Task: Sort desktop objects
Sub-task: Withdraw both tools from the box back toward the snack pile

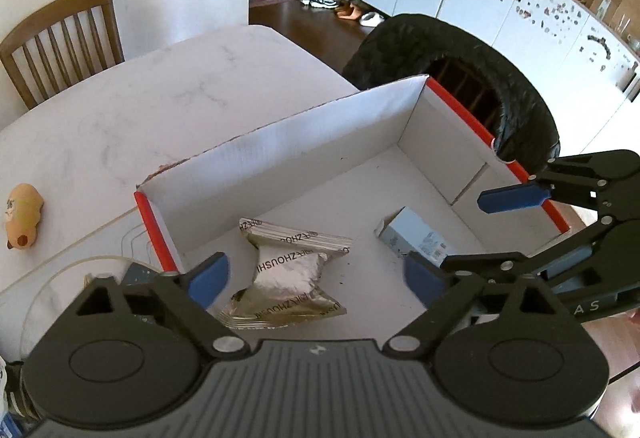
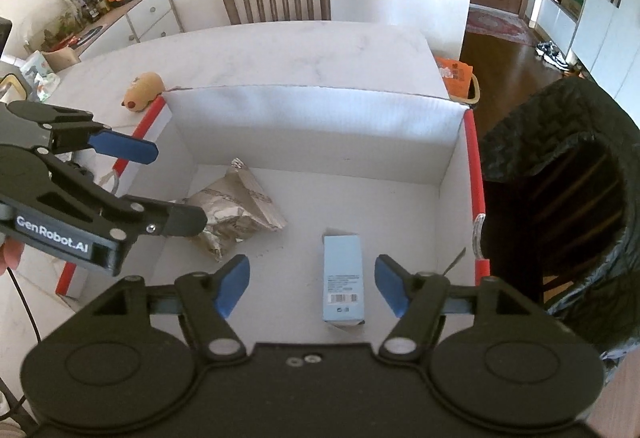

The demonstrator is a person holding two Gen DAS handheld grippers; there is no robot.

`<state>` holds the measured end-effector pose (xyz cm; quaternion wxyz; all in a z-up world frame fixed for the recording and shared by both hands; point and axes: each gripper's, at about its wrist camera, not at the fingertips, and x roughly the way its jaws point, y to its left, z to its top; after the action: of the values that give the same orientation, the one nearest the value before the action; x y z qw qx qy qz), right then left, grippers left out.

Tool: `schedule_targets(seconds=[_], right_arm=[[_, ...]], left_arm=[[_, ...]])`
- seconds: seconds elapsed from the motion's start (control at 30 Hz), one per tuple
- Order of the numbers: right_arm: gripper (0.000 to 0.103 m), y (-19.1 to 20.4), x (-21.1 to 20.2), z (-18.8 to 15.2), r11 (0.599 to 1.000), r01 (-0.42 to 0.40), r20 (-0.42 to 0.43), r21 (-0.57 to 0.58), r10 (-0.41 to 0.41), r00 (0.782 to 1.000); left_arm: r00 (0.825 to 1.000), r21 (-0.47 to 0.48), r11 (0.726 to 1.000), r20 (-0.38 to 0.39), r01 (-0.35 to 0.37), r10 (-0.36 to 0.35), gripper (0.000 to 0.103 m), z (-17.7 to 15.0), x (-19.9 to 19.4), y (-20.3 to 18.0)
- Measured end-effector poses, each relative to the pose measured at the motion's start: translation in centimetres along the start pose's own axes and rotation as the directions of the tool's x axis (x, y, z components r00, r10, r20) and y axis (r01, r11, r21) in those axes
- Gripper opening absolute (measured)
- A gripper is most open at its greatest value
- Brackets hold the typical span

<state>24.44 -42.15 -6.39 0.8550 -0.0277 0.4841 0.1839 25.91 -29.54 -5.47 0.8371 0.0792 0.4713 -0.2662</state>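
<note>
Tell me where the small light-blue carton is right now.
The light-blue carton lies on the floor of the white cardboard box, right of the crumpled foil packet, below the open right gripper.

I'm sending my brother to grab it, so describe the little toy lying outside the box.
Find the white cardboard box with red edges on the marble table. Just outside its far left corner lies an orange plush toy, the only soft, rounded thing there; the foil packet and blue carton lie inside.

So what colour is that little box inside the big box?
Light blue, clearest in the right wrist view.
</note>
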Motion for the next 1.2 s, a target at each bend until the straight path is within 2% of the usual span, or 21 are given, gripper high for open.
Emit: schedule_targets(seconds=[0.3, 0.53, 0.67, 0.87, 1.2], right_arm=[[0.071, 0.9, -1.4, -0.1, 1.0, 0.022, 0.068, -0.001, -0.022, 0.997], [0.072, 2.6, -2.4, -0.1, 0.999, 0.045, 0.104, -0.017, -0.043, 0.994], [0.074, 4.4, -2.7, -0.3, 0.999, 0.049, 0.125, -0.021, -0.046, 0.991], [0.082, 7.9, -2.9, -0.3, 0.999, 0.029, 0.178, -0.032, -0.022, 0.984], [0.085, 14.2, -2.8, -0.3, 0.997, 0.077, 0.257, -0.026, -0.068, 0.964]], left_arm=[[0.998, -0.031, 0.999, 0.059, 0.028, -0.026, 0.103, -1.1, -2.2, 0.2], [0.994, -0.13, 0.99, 0.101, 0.05, -0.037, 0.103, -2.4, -5.1, 2.2], [0.988, -0.162, 0.984, 0.149, 0.069, -0.044, 0.103, -3.4, -7.2, 3.7], [0.985, -0.179, 0.981, 0.165, 0.075, -0.046, 0.103, -5.4, -9.4, 5.8], [0.982, -0.193, 0.981, 0.187, 0.028, 0.009, 0.103, -9.0, -12.0, 10.0]])
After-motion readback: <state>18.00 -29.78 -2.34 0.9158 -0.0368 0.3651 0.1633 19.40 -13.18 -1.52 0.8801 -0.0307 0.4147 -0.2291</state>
